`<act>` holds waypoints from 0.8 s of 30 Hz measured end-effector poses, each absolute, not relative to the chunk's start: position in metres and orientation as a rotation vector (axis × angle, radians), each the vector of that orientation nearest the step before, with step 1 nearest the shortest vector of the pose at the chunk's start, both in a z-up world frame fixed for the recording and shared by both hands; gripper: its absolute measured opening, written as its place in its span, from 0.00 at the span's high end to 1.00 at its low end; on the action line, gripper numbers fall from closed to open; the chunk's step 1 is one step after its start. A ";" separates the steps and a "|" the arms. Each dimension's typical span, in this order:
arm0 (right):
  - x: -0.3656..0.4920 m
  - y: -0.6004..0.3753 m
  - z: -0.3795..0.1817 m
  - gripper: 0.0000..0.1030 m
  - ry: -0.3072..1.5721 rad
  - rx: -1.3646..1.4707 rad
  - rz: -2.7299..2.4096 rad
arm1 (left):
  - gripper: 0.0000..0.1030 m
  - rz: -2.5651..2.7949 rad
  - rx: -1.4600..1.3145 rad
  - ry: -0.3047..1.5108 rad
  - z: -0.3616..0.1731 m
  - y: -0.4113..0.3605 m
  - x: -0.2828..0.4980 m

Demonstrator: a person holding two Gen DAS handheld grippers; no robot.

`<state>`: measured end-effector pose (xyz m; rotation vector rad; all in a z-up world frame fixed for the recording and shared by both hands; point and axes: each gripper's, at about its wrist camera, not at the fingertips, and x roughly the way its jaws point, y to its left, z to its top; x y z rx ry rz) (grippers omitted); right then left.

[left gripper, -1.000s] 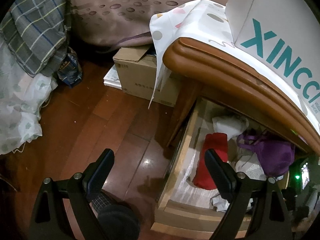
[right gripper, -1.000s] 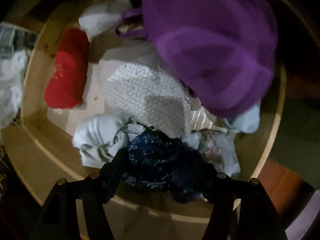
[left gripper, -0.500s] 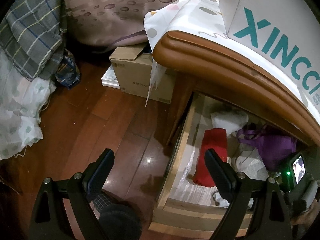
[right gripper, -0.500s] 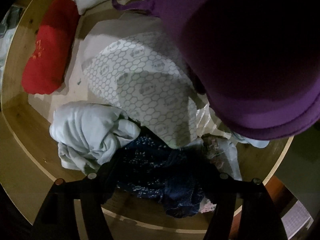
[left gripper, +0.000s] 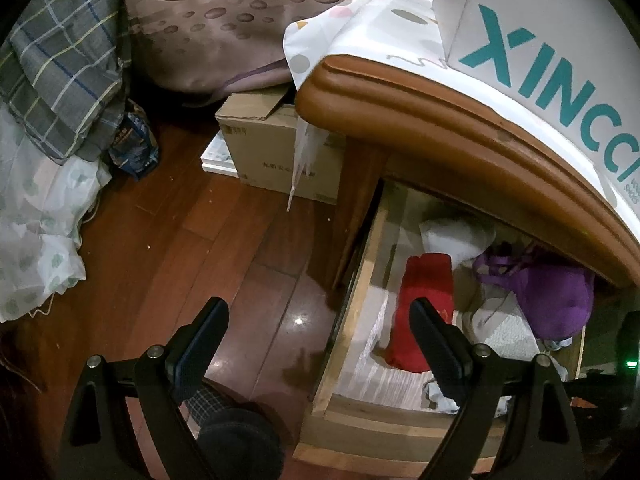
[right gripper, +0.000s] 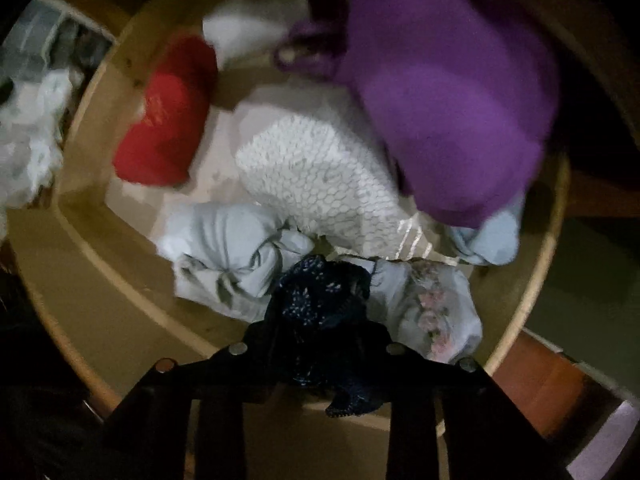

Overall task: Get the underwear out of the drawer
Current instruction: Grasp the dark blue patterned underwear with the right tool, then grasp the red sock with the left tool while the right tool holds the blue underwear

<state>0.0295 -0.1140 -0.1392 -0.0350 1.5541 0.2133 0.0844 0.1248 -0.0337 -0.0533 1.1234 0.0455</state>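
Note:
The wooden drawer point(left gripper: 348, 344) stands open and holds several garments. My right gripper point(right gripper: 320, 344) is shut on dark blue patterned underwear point(right gripper: 320, 300) and holds it just above the drawer's front wall point(right gripper: 120, 308). Beside it lie a pale grey bundle point(right gripper: 224, 248), a floral piece point(right gripper: 436, 316), a white honeycomb-print piece point(right gripper: 320, 176), a red roll point(right gripper: 164, 120) and a purple bra point(right gripper: 452, 92). My left gripper point(left gripper: 318, 332) is open and empty, above the floor at the drawer's left side. The red roll point(left gripper: 424, 304) and purple bra point(left gripper: 556, 296) also show there.
The brown cabinet top point(left gripper: 460, 132) overhangs the drawer and carries a white box with teal letters point(left gripper: 560, 60). A cardboard box point(left gripper: 280, 152) stands on the wooden floor point(left gripper: 180, 248) to the left. Bedding point(left gripper: 36, 208) hangs at the far left.
My right gripper closed on the dark blue underwear and lifted back from the drawer with it. My left gripper stayed open and barely moved.

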 end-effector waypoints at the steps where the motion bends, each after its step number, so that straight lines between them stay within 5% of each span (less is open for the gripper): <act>1: 0.027 -0.116 -0.133 0.71 1.531 -0.021 0.210 | 0.13 0.041 -0.053 1.125 -0.035 0.124 0.084; 15: 0.001 -0.179 -0.080 0.71 1.103 0.213 0.087 | 0.13 -0.113 0.020 1.231 -0.071 0.076 0.078; 24: -0.008 -0.222 -0.074 0.71 1.075 0.373 0.113 | 0.13 -0.162 0.037 1.274 -0.093 0.046 0.081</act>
